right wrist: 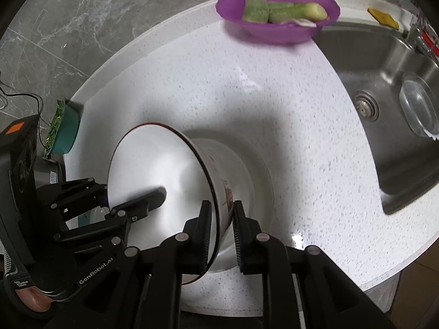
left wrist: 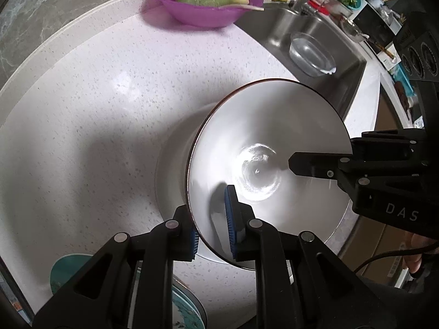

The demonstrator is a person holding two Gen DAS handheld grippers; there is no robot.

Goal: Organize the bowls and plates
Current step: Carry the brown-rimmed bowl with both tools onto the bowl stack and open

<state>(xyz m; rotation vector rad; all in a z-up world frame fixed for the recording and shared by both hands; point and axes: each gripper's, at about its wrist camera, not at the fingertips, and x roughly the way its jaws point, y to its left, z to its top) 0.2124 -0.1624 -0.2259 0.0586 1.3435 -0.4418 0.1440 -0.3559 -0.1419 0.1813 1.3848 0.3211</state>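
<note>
A white bowl with a dark red rim is held tilted over the white speckled counter, and its shadow falls beneath it. My left gripper is shut on the near rim, one blue pad inside the bowl and one outside. In the right wrist view my right gripper is shut on the opposite wall of the same bowl, which shows a reddish pattern on its outside. Each view shows one finger of the other gripper inside the bowl: the right one's finger and the left one's finger.
A purple bowl with green vegetable pieces stands at the counter's far edge. The steel sink on the right holds a clear glass bowl. Teal patterned plates lie under my left gripper. A teal bowl of greens sits at the left.
</note>
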